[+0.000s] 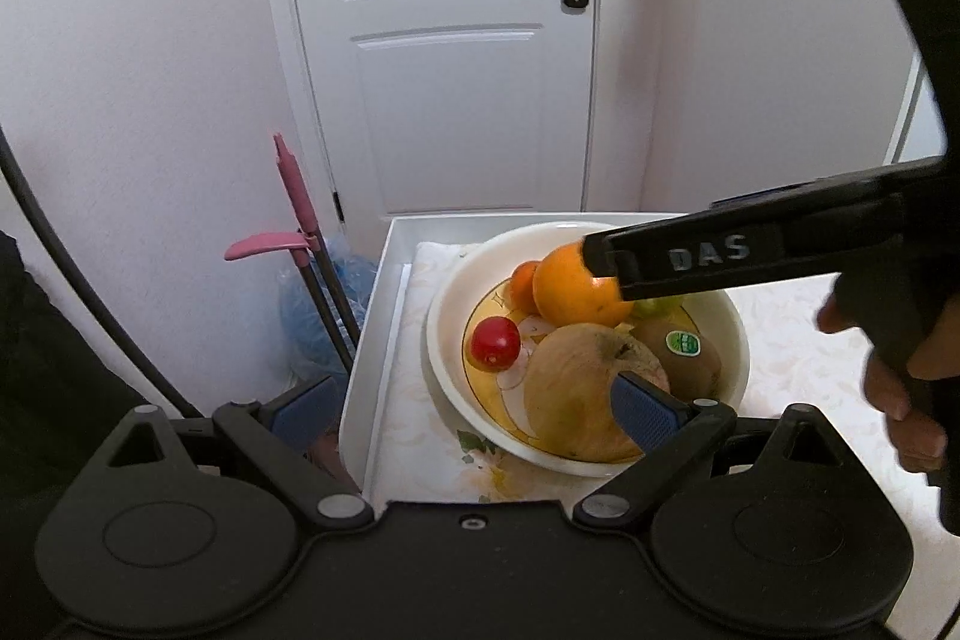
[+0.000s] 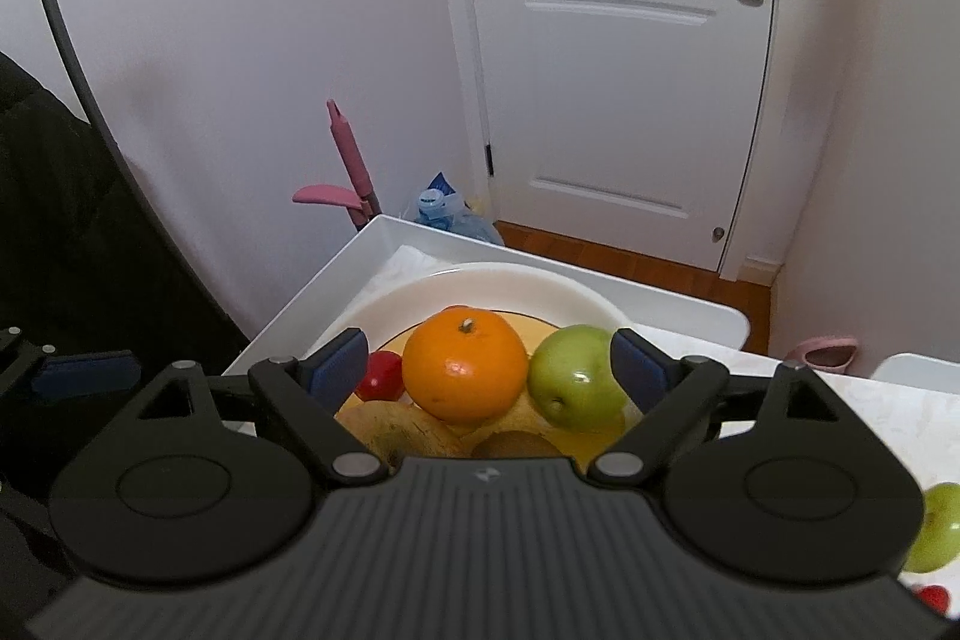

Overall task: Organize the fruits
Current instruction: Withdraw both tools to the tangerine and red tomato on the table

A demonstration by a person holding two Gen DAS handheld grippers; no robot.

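A white bowl [image 1: 444, 292] with a yellow inside stands on the table and holds a big orange [image 1: 570, 286], a small orange [image 1: 523, 283], a red tomato [image 1: 495, 343], a tan pear-like fruit [image 1: 576, 388] and a kiwi [image 1: 684, 355]. My right gripper [image 2: 487, 361] is open above the bowl, its jaws wide around the orange [image 2: 465, 364] and a green apple [image 2: 573, 376]; it reaches in from the right in the left wrist view [image 1: 606, 259]. My left gripper [image 1: 474, 409] is open and empty at the bowl's near edge.
The bowl [image 2: 480, 280] sits on a white table [image 1: 384, 340] with a raised rim and a patterned cloth. Another green apple [image 2: 936, 526] and something red [image 2: 933, 595] lie at the right. A pink-handled tool [image 1: 294, 196] and a blue bottle [image 1: 312, 304] stand by the wall.
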